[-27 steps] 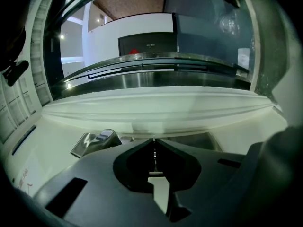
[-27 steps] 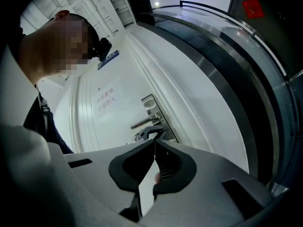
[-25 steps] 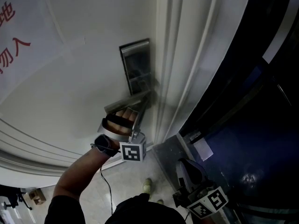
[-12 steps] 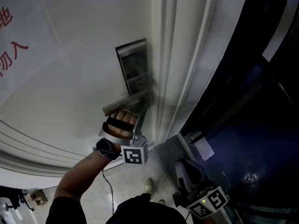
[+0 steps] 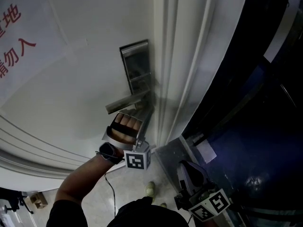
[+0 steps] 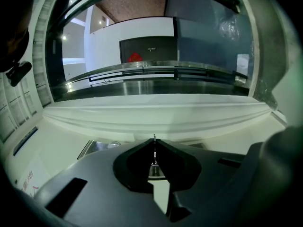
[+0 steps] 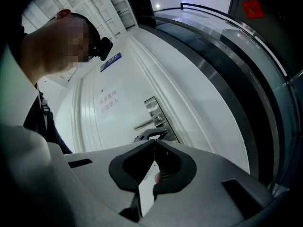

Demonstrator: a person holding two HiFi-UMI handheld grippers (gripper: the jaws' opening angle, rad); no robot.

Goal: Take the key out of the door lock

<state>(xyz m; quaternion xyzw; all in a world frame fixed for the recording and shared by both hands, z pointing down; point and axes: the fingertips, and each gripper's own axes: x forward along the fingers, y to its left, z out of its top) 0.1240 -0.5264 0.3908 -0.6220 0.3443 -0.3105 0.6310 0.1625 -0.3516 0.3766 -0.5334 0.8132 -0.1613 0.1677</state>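
The steel lock plate (image 5: 136,67) with its lever handle (image 5: 127,101) sits on the white door (image 5: 71,79). My left gripper (image 5: 147,109) reaches up just under the handle, its tips at the plate's lower end. In the left gripper view its jaws (image 6: 154,139) are shut on a thin metal sliver seen edge-on, apparently the key (image 6: 154,151). The keyhole itself is hidden. My right gripper (image 7: 155,143) is shut and holds nothing. It hangs low, away from the door, and its marker cube (image 5: 211,205) shows at the bottom of the head view.
The white door frame (image 5: 175,79) runs just right of the lock. Beyond it are dark glass panels (image 5: 255,126). Red characters (image 5: 14,37) are printed on the door at the left. A tiled floor (image 5: 132,188) lies below.
My left hand and gripper have drawn back slightly from the lock, lower in the head view. The right gripper has stayed where it was.
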